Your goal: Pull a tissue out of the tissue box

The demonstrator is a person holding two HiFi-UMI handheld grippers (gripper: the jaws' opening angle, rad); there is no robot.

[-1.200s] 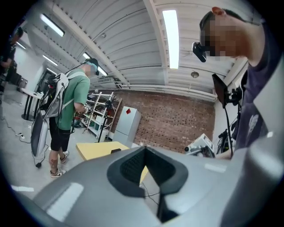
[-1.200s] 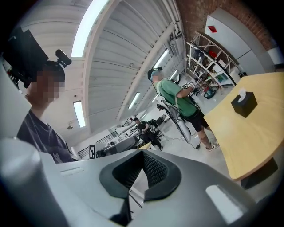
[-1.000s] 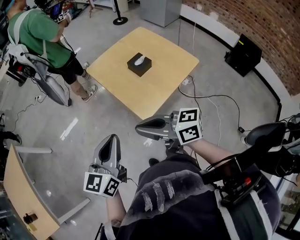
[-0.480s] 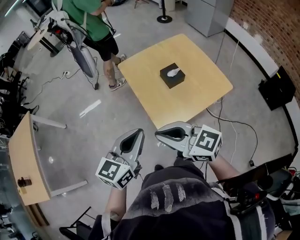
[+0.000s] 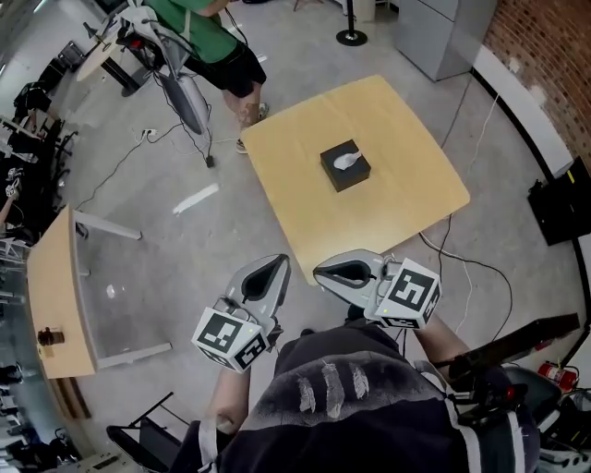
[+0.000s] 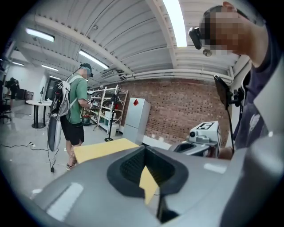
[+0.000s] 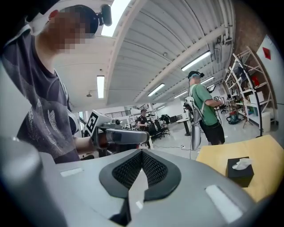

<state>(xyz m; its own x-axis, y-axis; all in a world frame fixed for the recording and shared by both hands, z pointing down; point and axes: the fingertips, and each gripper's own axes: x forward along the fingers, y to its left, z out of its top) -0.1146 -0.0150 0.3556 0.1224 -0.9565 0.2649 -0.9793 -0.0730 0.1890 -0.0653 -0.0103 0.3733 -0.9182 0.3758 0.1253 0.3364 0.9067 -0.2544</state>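
Nothing's happening at the box yet. The tissue box (image 5: 345, 166) sits roughly mid-table on the pale wooden table (image 5: 406, 199). That's well apart from the left gripper (image 5: 272, 268) and the right gripper (image 5: 328, 274), which hang side by side over the floor off the table's near edge. Both sets of tongs are pressed together with nothing in them. Each gripper's own view shows the ribbed pads meeting at a closed seam.

On handling: the tissue (image 5: 346, 160) is a white tuft poking out of the slot on top. My guess is it's featherweight and soft, so it'll crumple under the pads instead of slipping, and it'll tear if you yank it at an angle. The box is a small dark cube, probably light cardboard (so it may lift or skid along with the tissue).

I'd open one set of jaws and pinch the tuft fairly low, near the slot but clear of the box's edge. Then pull straight up, steady rather than snappy. The other gripper could press down on a top corner of the box to keep it put.

There's a person in a green shirt (image 5: 199, 28) standing past the table's far side, not in the way as far as I can see.
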